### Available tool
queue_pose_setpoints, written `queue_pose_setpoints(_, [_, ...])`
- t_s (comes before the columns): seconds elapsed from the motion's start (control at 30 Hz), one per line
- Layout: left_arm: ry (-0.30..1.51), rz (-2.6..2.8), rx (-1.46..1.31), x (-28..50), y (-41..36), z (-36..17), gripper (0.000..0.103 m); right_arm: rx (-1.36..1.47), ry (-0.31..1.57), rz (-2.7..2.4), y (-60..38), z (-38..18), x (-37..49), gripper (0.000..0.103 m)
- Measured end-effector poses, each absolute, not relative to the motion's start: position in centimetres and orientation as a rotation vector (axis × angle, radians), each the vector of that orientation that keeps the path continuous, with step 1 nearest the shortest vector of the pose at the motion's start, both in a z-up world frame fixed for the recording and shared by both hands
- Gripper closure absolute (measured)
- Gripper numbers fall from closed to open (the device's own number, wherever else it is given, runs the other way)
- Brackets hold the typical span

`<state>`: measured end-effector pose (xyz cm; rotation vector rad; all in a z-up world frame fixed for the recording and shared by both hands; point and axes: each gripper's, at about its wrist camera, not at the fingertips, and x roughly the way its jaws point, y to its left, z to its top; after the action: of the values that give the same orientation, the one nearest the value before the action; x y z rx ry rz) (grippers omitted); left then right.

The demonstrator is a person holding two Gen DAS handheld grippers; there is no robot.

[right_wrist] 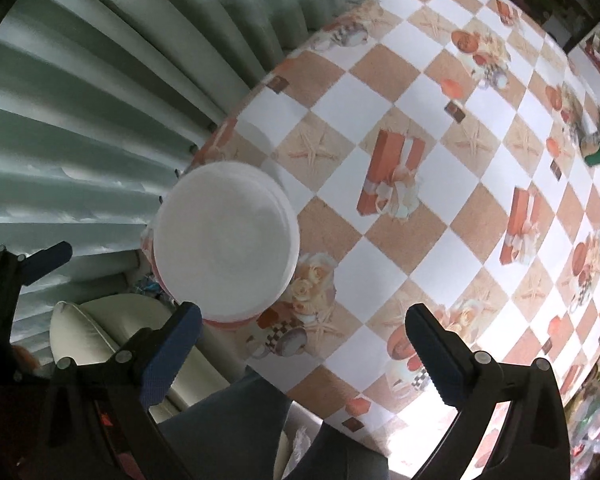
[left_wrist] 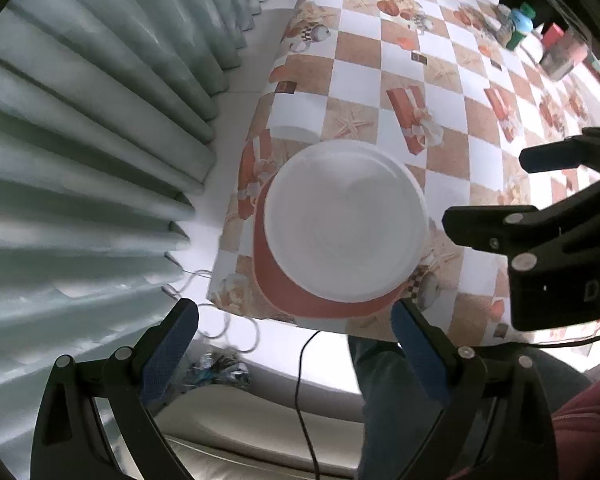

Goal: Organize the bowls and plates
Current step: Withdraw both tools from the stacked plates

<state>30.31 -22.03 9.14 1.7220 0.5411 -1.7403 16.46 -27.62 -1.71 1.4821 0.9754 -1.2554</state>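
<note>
**Stack set down, both tools clear**

Looks like the tail of a placing step. White bowls [left_wrist: 344, 226], nested into one stack, resting on an orange-red plate [left_wrist: 278, 280] at the near corner of the checked tablecloth [left_wrist: 452, 88], close to the curtain [left_wrist: 80, 128]. Left gripper [left_wrist: 296, 344] hovering over the stack with jaws spread wide, nothing between them. Right gripper [right_wrist: 302, 344] likewise wide and empty, off to the side of the stack — pads touching nothing.

Next move, by judgement: finding further crockery. None visible on the cloth, only a bottle and boxes [left_wrist: 540, 40] at the far end. Any regrasp of the stack would call for a two-sided rim hold — stack sits near the table edge, so little room for nudging.
</note>
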Motion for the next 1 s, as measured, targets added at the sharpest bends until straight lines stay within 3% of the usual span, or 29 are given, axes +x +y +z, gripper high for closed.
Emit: queue_pose_setpoints(1.0, [0.404, -1.757, 1.817, 27.9, -20.9, 9.2, 0.005, 1.524, 0.933, -1.244, -27.5, -1.6, 15.9, 0.000])
